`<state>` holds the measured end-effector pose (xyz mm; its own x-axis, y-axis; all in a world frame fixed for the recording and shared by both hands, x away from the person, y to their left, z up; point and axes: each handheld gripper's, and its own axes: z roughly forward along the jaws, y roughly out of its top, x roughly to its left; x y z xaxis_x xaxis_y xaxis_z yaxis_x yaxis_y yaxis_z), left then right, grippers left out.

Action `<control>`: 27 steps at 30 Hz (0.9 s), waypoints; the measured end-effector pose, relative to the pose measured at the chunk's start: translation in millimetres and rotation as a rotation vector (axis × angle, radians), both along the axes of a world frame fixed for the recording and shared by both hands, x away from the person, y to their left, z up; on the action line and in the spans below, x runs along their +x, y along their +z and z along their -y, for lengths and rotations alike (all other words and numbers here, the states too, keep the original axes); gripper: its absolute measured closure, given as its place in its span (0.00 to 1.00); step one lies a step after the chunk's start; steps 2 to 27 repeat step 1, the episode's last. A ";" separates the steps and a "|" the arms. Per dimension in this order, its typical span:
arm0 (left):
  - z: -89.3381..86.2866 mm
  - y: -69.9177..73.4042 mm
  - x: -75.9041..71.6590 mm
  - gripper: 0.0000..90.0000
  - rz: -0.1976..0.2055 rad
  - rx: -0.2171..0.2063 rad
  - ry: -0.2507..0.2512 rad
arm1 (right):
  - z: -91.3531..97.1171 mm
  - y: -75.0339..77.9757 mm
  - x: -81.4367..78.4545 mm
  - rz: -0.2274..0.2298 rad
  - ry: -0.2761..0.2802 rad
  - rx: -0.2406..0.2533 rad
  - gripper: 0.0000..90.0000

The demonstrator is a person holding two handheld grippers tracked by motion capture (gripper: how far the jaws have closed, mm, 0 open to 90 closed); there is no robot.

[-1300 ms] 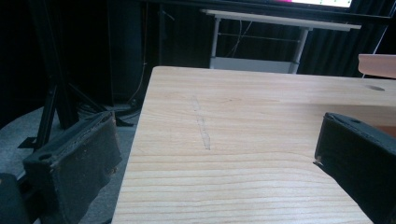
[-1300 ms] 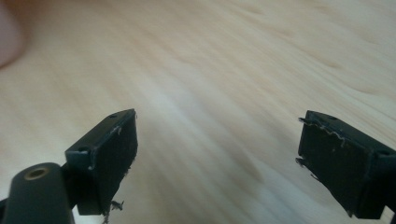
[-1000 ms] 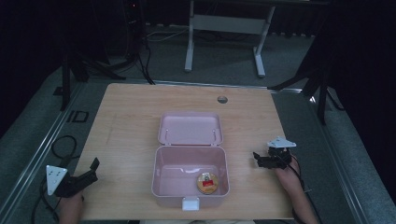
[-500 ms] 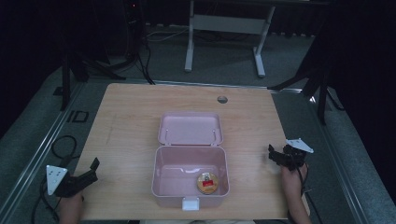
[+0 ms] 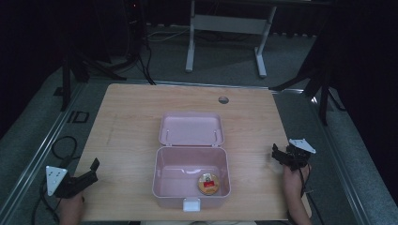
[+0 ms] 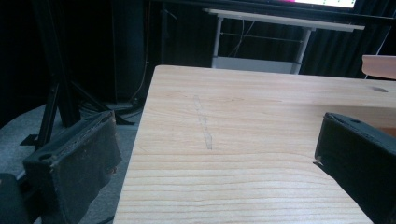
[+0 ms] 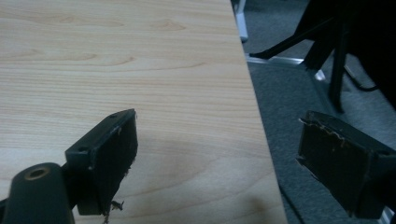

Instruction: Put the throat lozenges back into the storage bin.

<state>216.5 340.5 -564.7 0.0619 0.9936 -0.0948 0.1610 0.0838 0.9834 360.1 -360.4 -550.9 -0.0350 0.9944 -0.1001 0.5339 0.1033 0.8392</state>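
A pink lunch box (image 5: 162, 168) stands open in the middle of the wooden table (image 5: 126, 122), its lid (image 5: 190, 129) laid back flat. Inside, near the front right corner, lies a small round orange item (image 5: 208, 183) with a red mark on it. My left gripper (image 5: 92, 169) rests at the table's front left corner, open, nothing between its jaws (image 6: 217, 154). My right gripper (image 5: 278, 154) hovers at the table's right edge, also open and empty (image 7: 217, 154), one jaw over the wood and the other past the edge.
A round cable hole (image 5: 223, 100) sits near the table's far edge. A white desk frame (image 5: 225, 23) stands on the floor behind. Black stand legs (image 5: 70, 70) flank the table on both sides. Cables (image 5: 61, 145) trail on the floor at the left.
My right gripper has moved rightward from beside the box to the table's right edge. The left gripper and the box have stayed put.
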 end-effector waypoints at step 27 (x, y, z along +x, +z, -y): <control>0.0 0.0 0.0 0.00 0.000 0.000 0.000 | 0.2 -0.3 0.1 -0.002 -0.004 -0.006 0.13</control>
